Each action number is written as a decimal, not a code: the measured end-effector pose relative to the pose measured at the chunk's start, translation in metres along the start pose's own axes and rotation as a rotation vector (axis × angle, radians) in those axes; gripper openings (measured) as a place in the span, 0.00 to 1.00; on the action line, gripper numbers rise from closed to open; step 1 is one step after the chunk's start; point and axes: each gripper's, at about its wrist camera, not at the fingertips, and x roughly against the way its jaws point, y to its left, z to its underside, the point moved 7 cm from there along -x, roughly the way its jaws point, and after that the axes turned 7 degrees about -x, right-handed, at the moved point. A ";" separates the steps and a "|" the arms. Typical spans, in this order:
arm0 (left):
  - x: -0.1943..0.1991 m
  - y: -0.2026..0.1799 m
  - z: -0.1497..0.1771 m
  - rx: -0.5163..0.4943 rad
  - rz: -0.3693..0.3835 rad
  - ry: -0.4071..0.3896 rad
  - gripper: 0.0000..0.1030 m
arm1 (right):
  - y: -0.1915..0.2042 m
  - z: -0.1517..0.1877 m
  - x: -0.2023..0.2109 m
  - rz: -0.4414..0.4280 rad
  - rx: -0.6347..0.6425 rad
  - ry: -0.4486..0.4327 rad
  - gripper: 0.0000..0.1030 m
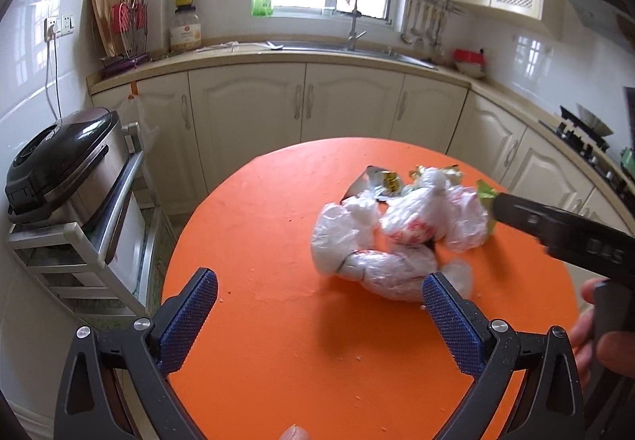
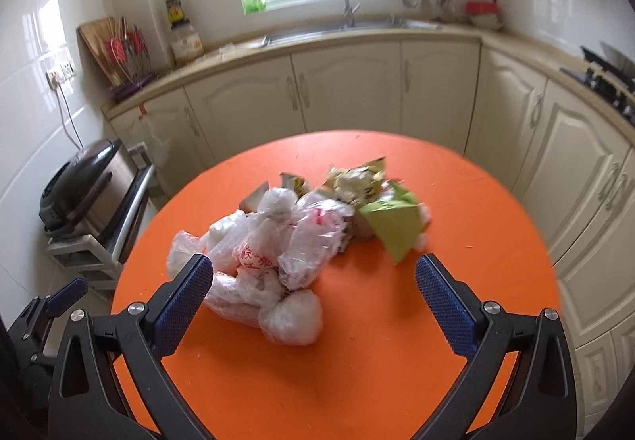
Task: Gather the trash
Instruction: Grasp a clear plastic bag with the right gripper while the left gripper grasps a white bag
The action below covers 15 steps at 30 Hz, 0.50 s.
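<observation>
Trash (image 2: pixel 278 241) lies heaped between right gripper's (image 2: pixel 313 281) spread fingers.

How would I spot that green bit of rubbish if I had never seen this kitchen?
Find the round orange table in the middle of the kitchen, then the heap of crumpled clear plastic bags on it. At the heap's right edge lies a folded lime-green paper carton, the only flat, opaque green piece among see-through bags.

Round orange table (image 2: pixel 456 241); crumpled plastic bags (image 2: pixel 274 249), green wrapper (image 2: pixel 393 229) on it.
</observation>
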 end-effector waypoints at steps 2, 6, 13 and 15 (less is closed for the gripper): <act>-0.018 -0.002 -0.006 -0.001 -0.002 0.013 0.99 | 0.004 -0.002 -0.021 -0.011 -0.015 0.025 1.00; -0.048 -0.009 -0.011 0.001 -0.003 0.038 0.99 | 0.005 -0.007 -0.062 -0.021 -0.066 0.088 1.00; -0.092 -0.020 -0.028 0.002 -0.003 0.064 0.99 | 0.009 -0.001 -0.092 -0.106 -0.080 0.146 0.57; -0.101 -0.023 -0.029 -0.001 -0.003 0.067 0.99 | 0.006 0.000 -0.086 -0.122 -0.075 0.138 0.51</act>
